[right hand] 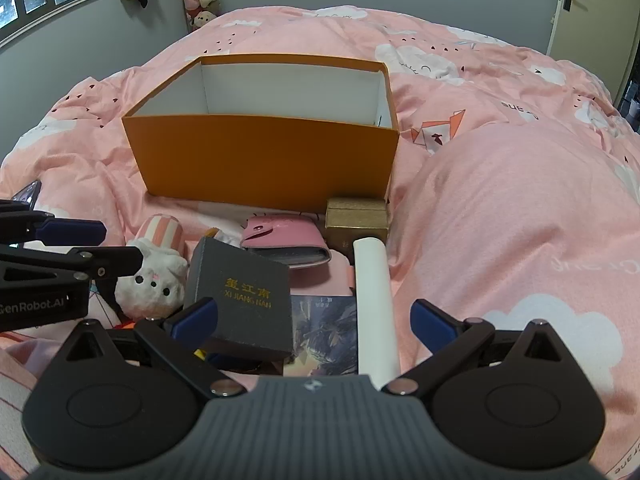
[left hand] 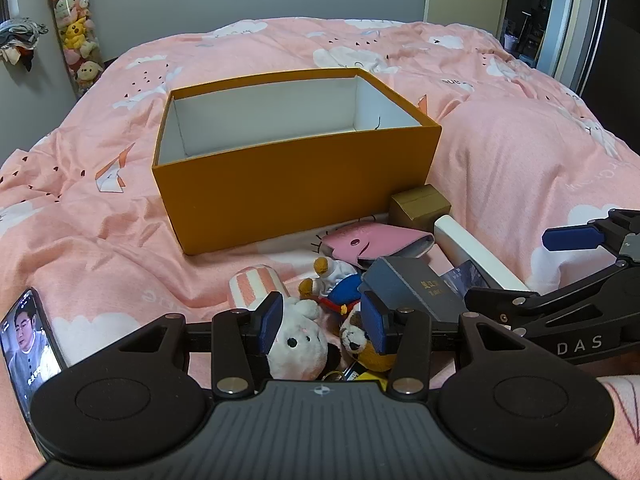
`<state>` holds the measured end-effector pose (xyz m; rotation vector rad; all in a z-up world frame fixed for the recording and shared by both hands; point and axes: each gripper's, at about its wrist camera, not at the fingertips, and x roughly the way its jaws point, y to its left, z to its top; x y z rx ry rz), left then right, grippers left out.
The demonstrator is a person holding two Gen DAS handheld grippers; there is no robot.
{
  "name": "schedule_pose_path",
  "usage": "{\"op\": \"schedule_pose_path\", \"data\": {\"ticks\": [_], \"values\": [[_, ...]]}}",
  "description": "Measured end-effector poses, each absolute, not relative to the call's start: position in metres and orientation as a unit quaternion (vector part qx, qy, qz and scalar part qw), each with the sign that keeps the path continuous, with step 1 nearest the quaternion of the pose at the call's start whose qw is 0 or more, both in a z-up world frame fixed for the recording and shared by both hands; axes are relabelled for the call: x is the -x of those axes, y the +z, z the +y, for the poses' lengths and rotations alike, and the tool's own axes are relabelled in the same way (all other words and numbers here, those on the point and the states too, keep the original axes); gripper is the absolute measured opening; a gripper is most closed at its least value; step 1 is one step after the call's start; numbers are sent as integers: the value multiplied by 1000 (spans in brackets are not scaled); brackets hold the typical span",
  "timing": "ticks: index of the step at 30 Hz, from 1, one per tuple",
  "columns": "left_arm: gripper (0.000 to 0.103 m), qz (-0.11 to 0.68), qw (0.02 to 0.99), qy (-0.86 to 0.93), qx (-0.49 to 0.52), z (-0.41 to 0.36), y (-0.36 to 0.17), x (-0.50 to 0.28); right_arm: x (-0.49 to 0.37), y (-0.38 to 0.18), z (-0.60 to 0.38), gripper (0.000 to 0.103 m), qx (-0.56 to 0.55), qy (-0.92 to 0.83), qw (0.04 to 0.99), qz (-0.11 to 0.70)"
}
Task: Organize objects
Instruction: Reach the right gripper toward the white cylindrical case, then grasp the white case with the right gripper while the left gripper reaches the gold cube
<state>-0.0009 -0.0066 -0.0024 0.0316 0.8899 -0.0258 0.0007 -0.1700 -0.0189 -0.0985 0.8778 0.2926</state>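
Note:
An open orange box (left hand: pixel 296 184) (right hand: pixel 264 160) with a white inside stands empty on the pink bed. In front of it lies a pile: a white plush bunny (left hand: pixel 296 344) (right hand: pixel 154 284), a brown plush dog (left hand: pixel 356 338), a small blue-and-red plush (left hand: pixel 340 284), a grey box with gold lettering (left hand: pixel 408 288) (right hand: pixel 244 296), a pink wallet (left hand: pixel 372 242) (right hand: pixel 286 240), a gold box (left hand: pixel 420 204) (right hand: pixel 356 218), a white roll (left hand: pixel 476 254) (right hand: pixel 376 300) and a picture card (right hand: pixel 326 332). My left gripper (left hand: pixel 322 326) is open over the plush toys. My right gripper (right hand: pixel 314 318) is open wide over the grey box and card.
A phone (left hand: pixel 26 344) with a lit screen lies at the left on the bed. A striped pink-and-white plush (left hand: pixel 256 282) (right hand: pixel 160 232) sits by the bunny. The quilt (right hand: pixel 500 220) bulges high to the right. A column of plush toys (left hand: pixel 76 28) stands by the far wall.

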Motion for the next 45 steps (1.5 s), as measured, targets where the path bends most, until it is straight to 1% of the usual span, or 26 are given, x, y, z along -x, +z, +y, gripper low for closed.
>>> {"op": "schedule_pose_path", "data": {"ticks": [15, 19, 20, 21, 22, 24, 26, 27, 29, 30, 32, 35, 39, 45], "values": [[53, 436, 899, -32, -9, -5, -3, -2, -3, -19, -173, 102, 43, 143, 891, 430], [45, 438, 897, -48, -1, -1, -2, -7, -8, -17, -184, 102, 24, 144, 887, 438], [44, 438, 897, -56, 3, 1, -2, -8, -9, -16, -187, 100, 17, 146, 887, 437], [43, 438, 897, -63, 8, 2, -2, -9, -10, -15, -190, 95, 10, 147, 888, 435], [40, 438, 896, -70, 13, 3, -1, -11, -13, -14, -194, 90, 6, 148, 887, 437], [39, 441, 893, -89, 34, 6, 1, -14, -17, -14, -198, 70, 3, 148, 883, 445], [39, 444, 887, -112, 60, 8, 1, -19, -21, -15, -201, 63, 2, 149, 880, 452], [39, 448, 883, -119, 71, 8, 0, -22, -24, -17, -203, 62, 0, 150, 877, 457], [45, 458, 876, -125, 85, 7, -2, -29, -31, -19, -207, 53, -8, 154, 870, 469], [47, 464, 872, -128, 89, 7, -4, -33, -34, -20, -211, 50, -14, 155, 867, 474], [49, 478, 863, -129, 99, 6, -7, -41, -41, -22, -217, 48, -22, 151, 862, 483], [49, 495, 851, -130, 116, 7, -13, -49, -53, -26, -223, 42, -17, 144, 857, 494], [49, 490, 854, -129, 117, 5, -11, -59, -71, -41, -229, 37, -34, 150, 841, 519], [49, 488, 859, -138, 73, -12, -7, -76, -87, -64, -235, 37, -75, 161, 818, 548]]}}
